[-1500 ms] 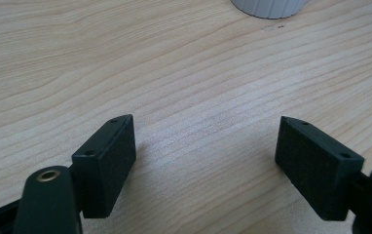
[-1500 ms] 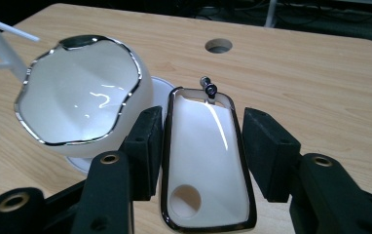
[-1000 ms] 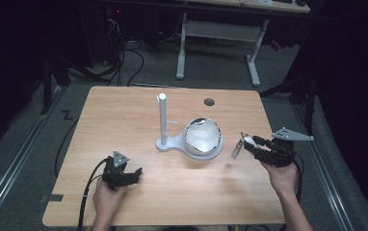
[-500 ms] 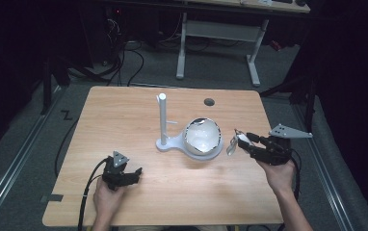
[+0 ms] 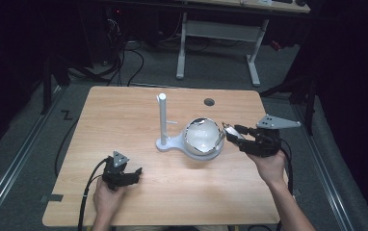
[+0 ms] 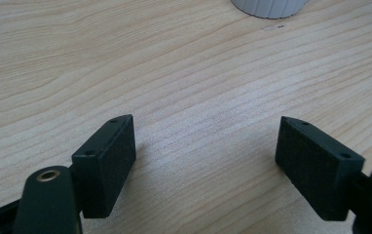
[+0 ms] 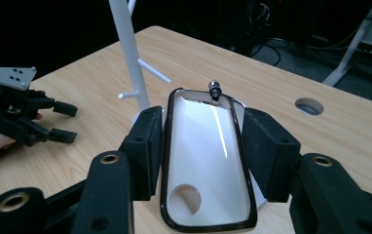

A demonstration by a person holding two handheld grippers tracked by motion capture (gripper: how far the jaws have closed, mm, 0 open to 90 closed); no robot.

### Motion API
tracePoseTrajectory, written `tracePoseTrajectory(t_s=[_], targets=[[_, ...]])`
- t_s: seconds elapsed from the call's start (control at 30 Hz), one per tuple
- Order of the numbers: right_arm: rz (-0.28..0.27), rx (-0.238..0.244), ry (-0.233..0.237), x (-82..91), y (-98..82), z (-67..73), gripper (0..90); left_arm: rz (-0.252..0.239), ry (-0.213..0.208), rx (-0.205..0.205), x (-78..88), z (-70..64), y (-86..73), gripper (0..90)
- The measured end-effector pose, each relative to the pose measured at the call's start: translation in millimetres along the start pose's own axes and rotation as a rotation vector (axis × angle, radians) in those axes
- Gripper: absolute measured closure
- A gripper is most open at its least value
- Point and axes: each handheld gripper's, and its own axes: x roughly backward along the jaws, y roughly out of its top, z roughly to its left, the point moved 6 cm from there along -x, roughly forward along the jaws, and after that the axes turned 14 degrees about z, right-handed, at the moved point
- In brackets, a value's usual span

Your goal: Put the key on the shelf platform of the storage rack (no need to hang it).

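Right claw clamps a flat white, dark-rimmed tag, we judge, beside the glossy bowl on the white stand mid-tabletop. Left claw rests apart near the front-left corner. We expect a shallow side grip could let the tag slip or strike the bowl.

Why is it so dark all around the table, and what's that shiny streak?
High view: light falls on the table while the room behind stays black. Right gripper view: glare streaks the flat glossy piece held between the right gripper's fingers. Left gripper view: evenly lit woodgrain.
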Motion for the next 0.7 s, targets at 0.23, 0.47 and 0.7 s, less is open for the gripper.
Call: tracePoseTrajectory(t_s=[0.23, 0.47, 0.7], targets=[[0.023, 0.024, 0.006, -14.2, 10.5, 4.1, 51.6, -0.001, -0.002, 0.003, 0.0, -0.1, 0.1, 23.0], [0.053, 0.030, -0.006, -31.6, 13.3, 2.8, 51.6, 0.000, 0.000, 0.000, -0.1, 0.0, 0.1, 23.0], [0.083, 0.042, -0.023, -44.5, 11.8, 0.1, 51.6, 0.001, -0.001, -0.001, -0.1, 0.1, 0.1, 23.0]])
